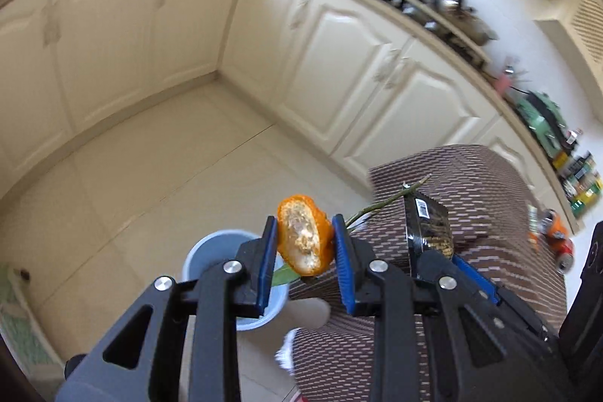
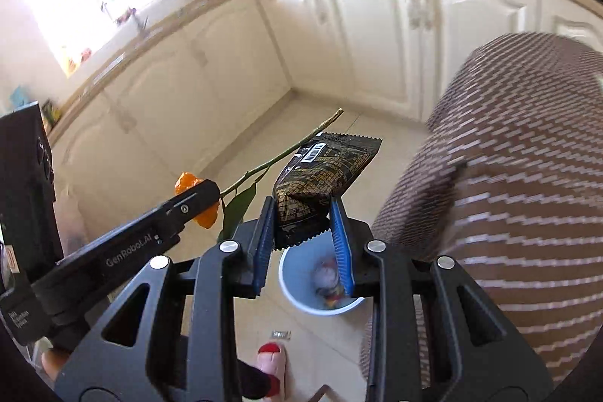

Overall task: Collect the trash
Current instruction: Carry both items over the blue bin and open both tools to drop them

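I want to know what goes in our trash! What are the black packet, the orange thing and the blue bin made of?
The black packet looks like glossy plastic film: crinkled, shiny, with zigzag-cut ends. The orange thing seems to be fruit peel, bright and smooth outside, pale and spongy inside, with a green twig attached. The blue bin is probably matte plastic, judging by its smooth, even rim.

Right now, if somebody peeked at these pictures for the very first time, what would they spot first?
Probably the bright orange tangerine peel with its leafy twig, pinched in the left gripper. Next, the black snack wrapper squeezed in the right gripper. Both hang over the blue trash bin on the pale tile floor, which already holds some rubbish.
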`<act>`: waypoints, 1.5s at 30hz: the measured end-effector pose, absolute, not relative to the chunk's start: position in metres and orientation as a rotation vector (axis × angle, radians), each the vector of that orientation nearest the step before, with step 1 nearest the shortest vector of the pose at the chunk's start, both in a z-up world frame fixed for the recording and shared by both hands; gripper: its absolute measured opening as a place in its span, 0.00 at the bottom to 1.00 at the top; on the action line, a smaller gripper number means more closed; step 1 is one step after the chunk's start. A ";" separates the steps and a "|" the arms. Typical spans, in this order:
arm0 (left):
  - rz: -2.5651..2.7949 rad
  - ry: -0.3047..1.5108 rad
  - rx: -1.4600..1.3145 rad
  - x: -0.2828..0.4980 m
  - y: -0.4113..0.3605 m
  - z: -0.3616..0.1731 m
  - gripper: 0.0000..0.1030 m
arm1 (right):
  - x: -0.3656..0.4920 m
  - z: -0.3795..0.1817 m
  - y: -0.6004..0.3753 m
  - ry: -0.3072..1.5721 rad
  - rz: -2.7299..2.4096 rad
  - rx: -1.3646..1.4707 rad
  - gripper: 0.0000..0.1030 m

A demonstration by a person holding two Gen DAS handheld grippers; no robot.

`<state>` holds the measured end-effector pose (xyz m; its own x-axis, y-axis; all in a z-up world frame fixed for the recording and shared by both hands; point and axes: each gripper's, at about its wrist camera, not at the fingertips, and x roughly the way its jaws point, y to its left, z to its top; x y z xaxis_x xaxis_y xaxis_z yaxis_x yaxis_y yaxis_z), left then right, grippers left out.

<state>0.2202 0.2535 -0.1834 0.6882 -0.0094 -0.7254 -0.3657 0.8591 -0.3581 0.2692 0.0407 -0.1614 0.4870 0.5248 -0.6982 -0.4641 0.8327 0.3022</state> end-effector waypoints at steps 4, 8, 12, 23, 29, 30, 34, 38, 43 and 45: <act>0.261 0.842 -0.540 0.224 0.274 -0.214 0.27 | 0.276 -0.195 0.066 0.943 0.618 0.046 0.28; 0.308 0.901 -0.568 0.235 0.289 -0.249 0.27 | 0.283 -0.232 0.078 1.007 0.620 0.021 0.28; 0.340 0.975 -0.607 0.253 0.299 -0.287 0.27 | 0.295 -0.264 0.084 1.068 0.608 0.014 0.28; 0.296 1.018 -0.630 0.281 0.303 -0.320 0.38 | 0.314 -0.304 0.089 1.144 0.601 0.012 0.28; 0.299 1.031 -0.629 0.281 0.305 -0.328 0.43 | 0.321 -0.311 0.099 1.160 0.607 0.009 0.28; 0.302 1.033 -0.625 0.281 0.305 -0.328 0.43 | 0.323 -0.312 0.103 1.162 0.608 0.007 0.28; 0.304 1.043 -0.639 0.281 0.305 -0.332 0.43 | 0.323 -0.316 0.113 1.171 0.614 0.001 0.28; 0.306 1.051 -0.640 0.278 0.305 -0.334 0.43 | 0.323 -0.318 0.118 1.168 0.619 -0.003 0.28; 0.312 1.053 -0.644 0.272 0.308 -0.335 0.44 | 0.325 -0.318 0.127 1.161 0.623 -0.004 0.28; 0.316 1.050 -0.648 0.269 0.310 -0.335 0.44 | 0.326 -0.318 0.131 1.158 0.627 -0.002 0.28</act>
<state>0.2686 0.3105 -0.3350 0.4761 -0.0594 -0.8774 -0.5339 0.7733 -0.3421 0.3257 0.1306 -0.3179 0.2514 0.4596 -0.8518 -0.4617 0.8304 0.3118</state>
